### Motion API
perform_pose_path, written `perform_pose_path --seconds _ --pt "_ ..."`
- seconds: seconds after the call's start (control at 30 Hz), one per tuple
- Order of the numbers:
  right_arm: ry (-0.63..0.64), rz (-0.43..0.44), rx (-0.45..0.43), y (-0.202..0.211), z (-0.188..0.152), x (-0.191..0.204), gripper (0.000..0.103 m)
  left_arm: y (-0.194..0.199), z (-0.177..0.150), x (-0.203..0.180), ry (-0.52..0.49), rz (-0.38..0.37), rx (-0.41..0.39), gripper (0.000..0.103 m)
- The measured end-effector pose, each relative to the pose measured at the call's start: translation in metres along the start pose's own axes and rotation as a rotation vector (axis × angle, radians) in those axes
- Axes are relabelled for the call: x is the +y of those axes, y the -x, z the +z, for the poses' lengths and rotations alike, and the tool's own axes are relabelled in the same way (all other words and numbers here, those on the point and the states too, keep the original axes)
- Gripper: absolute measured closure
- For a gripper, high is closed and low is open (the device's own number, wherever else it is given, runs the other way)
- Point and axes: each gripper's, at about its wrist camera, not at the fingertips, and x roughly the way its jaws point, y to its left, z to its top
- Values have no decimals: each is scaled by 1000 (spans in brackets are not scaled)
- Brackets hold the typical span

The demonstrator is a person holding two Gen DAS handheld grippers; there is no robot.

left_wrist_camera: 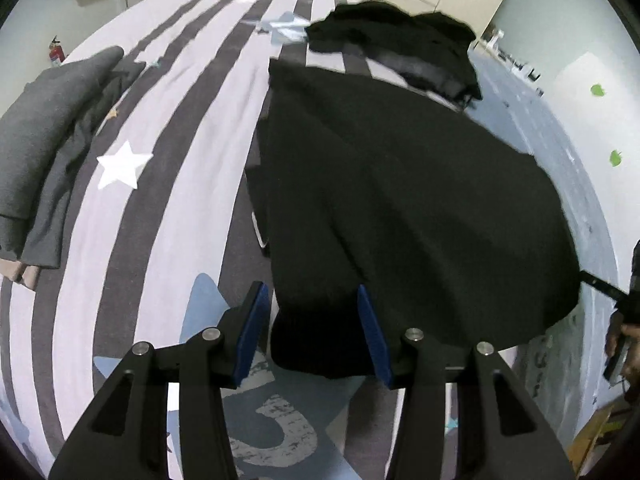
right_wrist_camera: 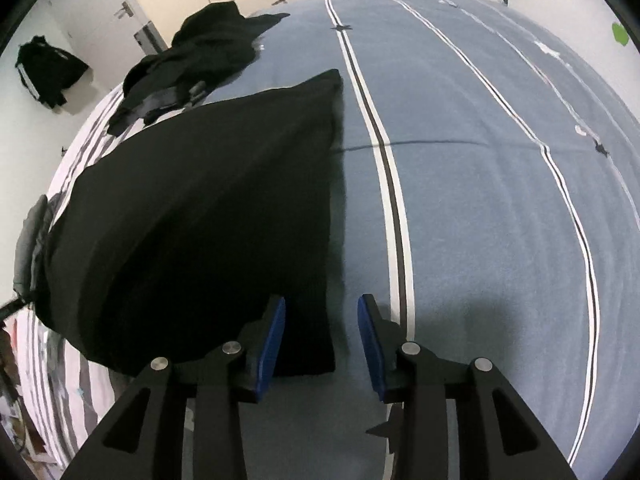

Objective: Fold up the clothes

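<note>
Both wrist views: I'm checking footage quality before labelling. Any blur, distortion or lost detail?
Left wrist view: fisheye bends the striped star-print bedspread; its far end is blurred. The black folded garment is nearly featureless. Right wrist view: sharper, but the blue bedcover curves and shadow pools near the right gripper.
</note>
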Motion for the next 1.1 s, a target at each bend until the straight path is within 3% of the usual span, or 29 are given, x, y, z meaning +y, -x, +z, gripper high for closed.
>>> perform_pose_path --seconds 0.13,0.23,0.3,0.33,0.37,0.43,0.47,0.6,0.7,0.8,0.83,0.9,0.97,1.03,1.1 --pt "24 -8 2 1 -10 7 69 2 -9 -2 -15 -2 10 59" --pt "26 -29 22 -10 -18 8 69 -17 -14 -6 -55 40 53 60" --pt "13 -32 32 -18 -20 6 69 -30 -19 -6 -87 54 83 75" --pt "7 -27 36 -21 -19 4 69 -35 -20 -6 -101 65 98 91" --pt "3 -29 41 -24 -19 2 69 -35 -20 -6 -101 64 95 95" --pt "-1 -17 44 -24 -19 -1 75 -29 -18 -5 -88 50 74 96" --pt "4 -18 47 -24 -19 -1 91 -21 -16 -4 -83 45 56 96" --pt "3 -18 50 -17 -14 -6 94 22 -8 5 -61 10 -21 97" --pt "-27 -4 36 -6 -11 -12 94 23 -13 21 -32 -1 15 97" --pt "-19 -19 70 -12 -17 -14 95 -16 -29 31 -28 7 154 94" --pt "-17 -25 93 -19 -19 -15 95 -24 -31 28 -54 32 176 89" --pt "-5 -42 115 -27 -22 -13 95 -24 -29 28 -59 63 172 81" --pt "22 -54 118 -30 -20 -12 95 -18 -25 32 -24 87 153 58" --pt "48 -58 122 -29 -18 -12 94 -10 -22 38 -1 111 132 47" --pt "43 -49 127 -27 -19 -16 93 -2 -21 42 1 128 111 45"
